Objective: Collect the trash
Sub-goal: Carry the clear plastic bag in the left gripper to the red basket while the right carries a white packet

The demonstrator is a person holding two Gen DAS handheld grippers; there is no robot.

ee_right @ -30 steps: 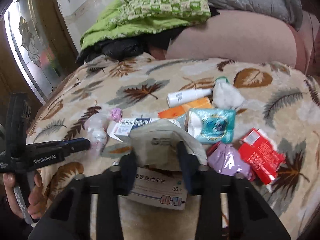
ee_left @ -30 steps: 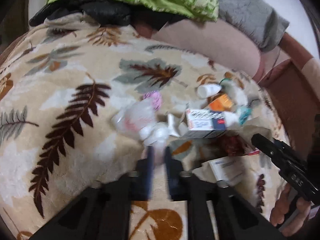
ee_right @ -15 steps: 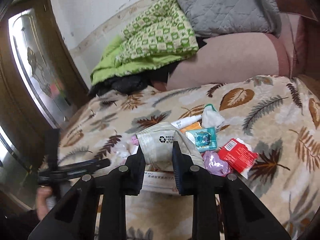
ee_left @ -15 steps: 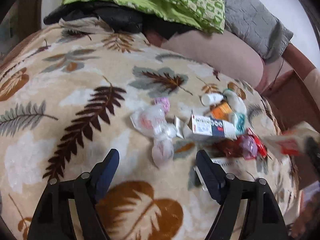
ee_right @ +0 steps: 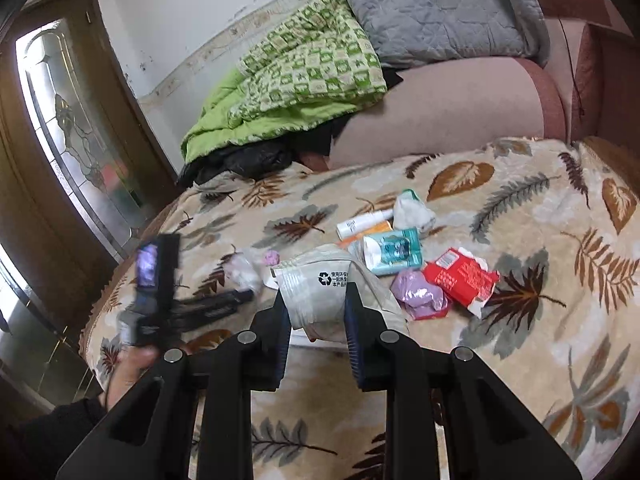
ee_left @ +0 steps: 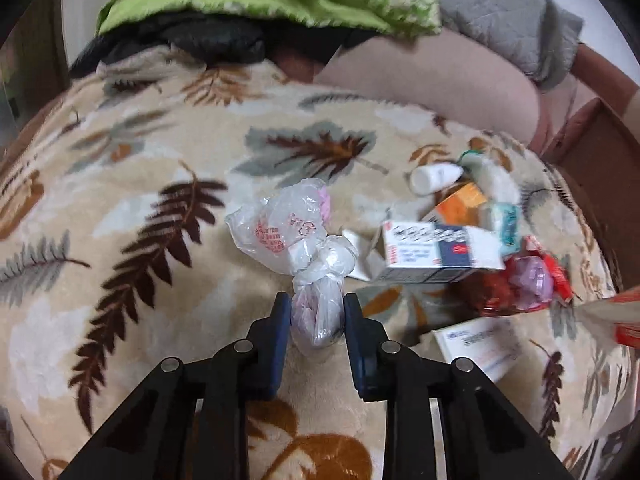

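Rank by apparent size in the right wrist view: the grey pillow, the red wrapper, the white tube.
1. grey pillow, largest by far, though farthest away
2. red wrapper
3. white tube, smallest; it lies farther back than the wrapper, so this gap is less sure

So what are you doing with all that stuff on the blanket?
A person is picking up trash from a leaf-patterned blanket with a gripper in each hand. The left gripper has just been closing, and its jaws now squeeze the knotted end of a clear plastic bag. The right gripper holds a whitish pouch with a recycling mark. Boxes, wrappers and a small bottle lie nearby.
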